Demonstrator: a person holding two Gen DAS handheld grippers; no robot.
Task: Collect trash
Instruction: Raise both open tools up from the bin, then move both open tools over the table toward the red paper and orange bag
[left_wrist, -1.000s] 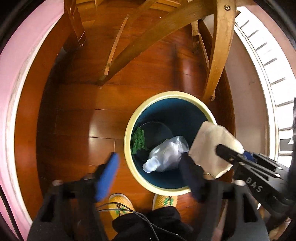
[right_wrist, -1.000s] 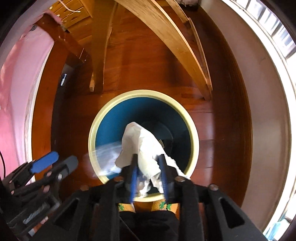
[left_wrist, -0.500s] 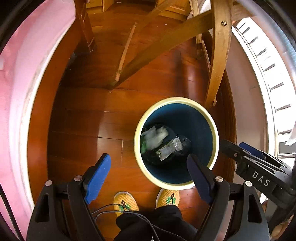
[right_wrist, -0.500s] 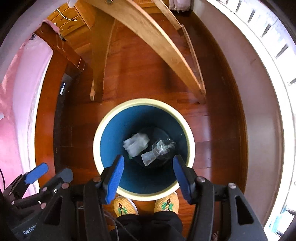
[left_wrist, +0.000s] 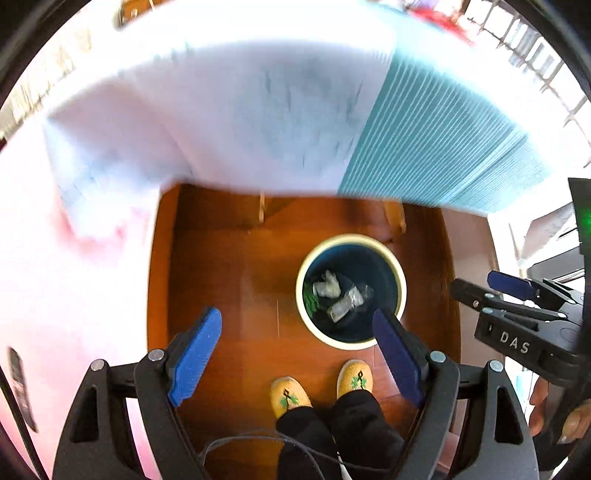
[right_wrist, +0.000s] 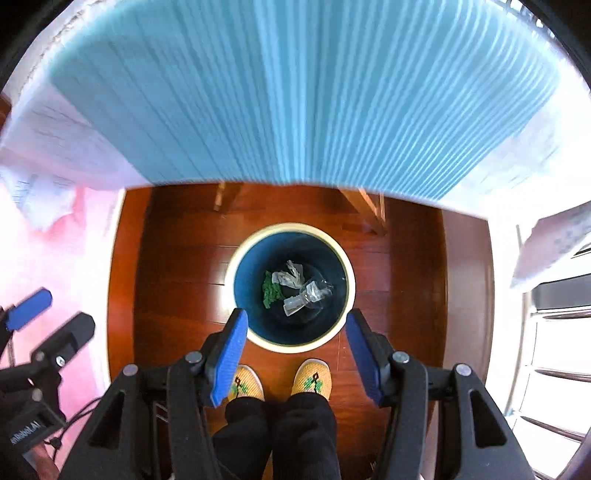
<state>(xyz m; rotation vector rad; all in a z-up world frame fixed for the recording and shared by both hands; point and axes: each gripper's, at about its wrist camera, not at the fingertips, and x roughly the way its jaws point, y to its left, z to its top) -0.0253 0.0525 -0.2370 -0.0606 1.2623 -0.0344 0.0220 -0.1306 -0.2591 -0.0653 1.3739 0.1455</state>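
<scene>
both hand-held grippers hanging apart and empty over the bin

left hand-held gripper (left_wrist: 297, 354) and right hand-held gripper (right_wrist: 293, 356), its jaws just opened, are holding nothing; tissue (right_wrist: 290, 275), plastic bottle (right_wrist: 306, 295) and green scrap (right_wrist: 271, 290) are lying inside the bin (right_wrist: 236, 266) on the floor (right_wrist: 177, 266); anything left on the desk (right_wrist: 295, 92) is going unseen.

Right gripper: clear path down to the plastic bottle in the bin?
Probably yes. The right gripper hangs open and empty above the bin, whose mouth is uncovered. The plastic bottle lies at the bottom beside the crumpled tissue, so the deep walls could crowd the fingers.
</scene>
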